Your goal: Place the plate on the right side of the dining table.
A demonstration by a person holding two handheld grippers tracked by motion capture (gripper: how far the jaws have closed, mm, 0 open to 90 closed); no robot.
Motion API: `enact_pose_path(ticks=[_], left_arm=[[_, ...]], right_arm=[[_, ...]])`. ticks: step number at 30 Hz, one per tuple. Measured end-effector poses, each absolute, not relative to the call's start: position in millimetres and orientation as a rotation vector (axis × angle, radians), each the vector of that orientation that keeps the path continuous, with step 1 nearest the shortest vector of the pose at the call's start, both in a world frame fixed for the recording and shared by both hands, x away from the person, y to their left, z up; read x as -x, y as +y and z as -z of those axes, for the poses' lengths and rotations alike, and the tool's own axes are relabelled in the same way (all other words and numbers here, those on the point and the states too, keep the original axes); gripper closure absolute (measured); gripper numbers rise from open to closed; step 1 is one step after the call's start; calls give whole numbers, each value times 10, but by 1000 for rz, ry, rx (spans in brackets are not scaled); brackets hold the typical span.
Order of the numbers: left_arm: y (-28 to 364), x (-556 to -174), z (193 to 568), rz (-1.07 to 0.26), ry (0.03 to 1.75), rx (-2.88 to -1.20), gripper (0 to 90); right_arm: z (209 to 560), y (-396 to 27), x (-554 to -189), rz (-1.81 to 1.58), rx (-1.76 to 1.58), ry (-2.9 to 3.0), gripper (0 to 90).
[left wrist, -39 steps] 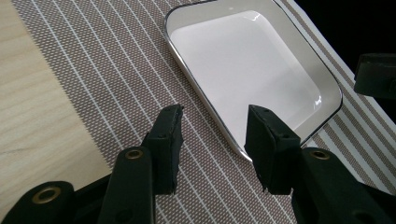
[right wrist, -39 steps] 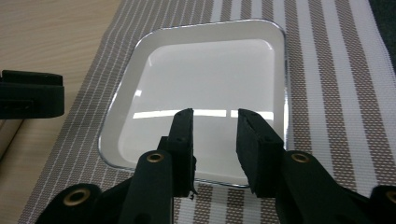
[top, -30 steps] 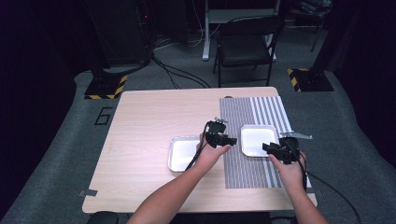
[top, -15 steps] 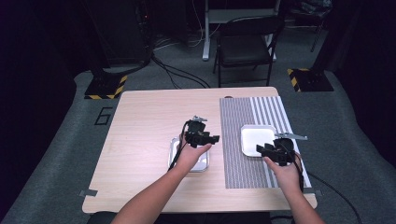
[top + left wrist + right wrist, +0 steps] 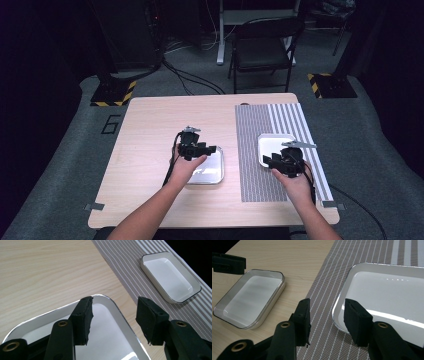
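Two shallow white trays lie on the wooden table (image 5: 150, 130). The left tray (image 5: 210, 173) rests on bare wood, and the right tray (image 5: 272, 142) sits on a grey striped mat (image 5: 250, 150). My left gripper (image 5: 210, 149) hovers over the left tray's far corner (image 5: 110, 335). Its jaws have just been opening, and nothing is between them (image 5: 113, 307). My right gripper (image 5: 267, 161) stands open over the near left rim of the right tray (image 5: 387, 295). The rim passes between its jaws (image 5: 327, 303) without being pressed. Both trays look empty.
The mat covers the right third of the table, up to its right edge. A dark folding chair (image 5: 262, 45) stands beyond the far edge, with cables on the floor around it. Bare wood stretches to the left of the left tray (image 5: 252, 302).
My left gripper has moved left, from the mat's edge beside the right tray to above the left tray. My right gripper has shifted slightly at the right tray's near side.
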State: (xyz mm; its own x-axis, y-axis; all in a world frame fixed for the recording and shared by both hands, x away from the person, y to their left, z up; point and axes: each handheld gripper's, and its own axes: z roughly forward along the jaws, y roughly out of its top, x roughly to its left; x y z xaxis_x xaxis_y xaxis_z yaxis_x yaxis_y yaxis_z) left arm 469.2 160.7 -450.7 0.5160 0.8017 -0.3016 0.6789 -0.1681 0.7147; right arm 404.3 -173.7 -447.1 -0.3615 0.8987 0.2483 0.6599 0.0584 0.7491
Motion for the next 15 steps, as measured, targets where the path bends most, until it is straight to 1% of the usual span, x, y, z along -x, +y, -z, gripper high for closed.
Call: enact_pose_path(ticks=[9,15], left_arm=[[1898,-4587,4500,-211,1228,-1895,467],[2074,-4525,4522,-223,1242,-1883,465]], right_arm=[[4427,-1624,-3982,-1207,-1524,2095,564],[4474,-1541,-3926,-1226,-1473,2143,564]])
